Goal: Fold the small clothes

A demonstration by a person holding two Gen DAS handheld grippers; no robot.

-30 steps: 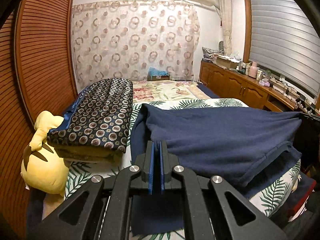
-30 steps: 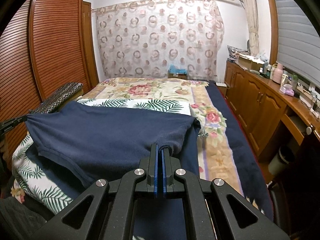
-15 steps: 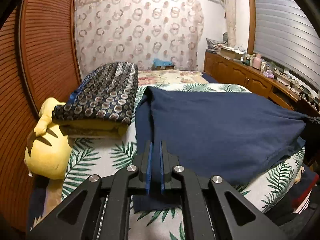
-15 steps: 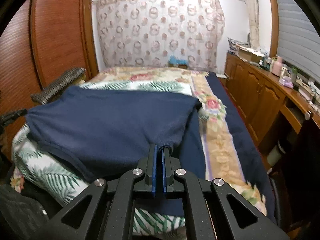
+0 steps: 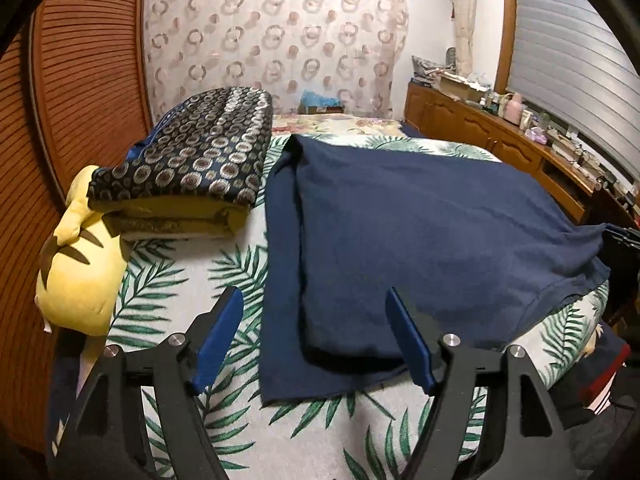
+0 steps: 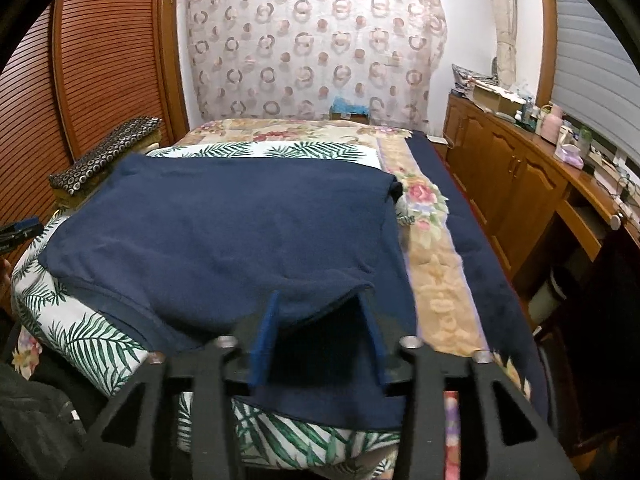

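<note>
- Writing is not showing anywhere legibly.
- Navy garment (image 5: 420, 232) is lying folded over on the palm-print sheet (image 5: 168, 308), its long axis running across the bed.
- Left gripper (image 5: 316, 340) and right gripper (image 6: 316, 336) are both hanging released, jaws spread at its near edge.
- Patterned curtain (image 6: 316, 48) is hanging behind.

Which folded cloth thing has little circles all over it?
The patterned folded bundle, sitting on yellow bedding beside the yellow plush toy. The navy garment spread on the bed is plain, with no circles.
</note>
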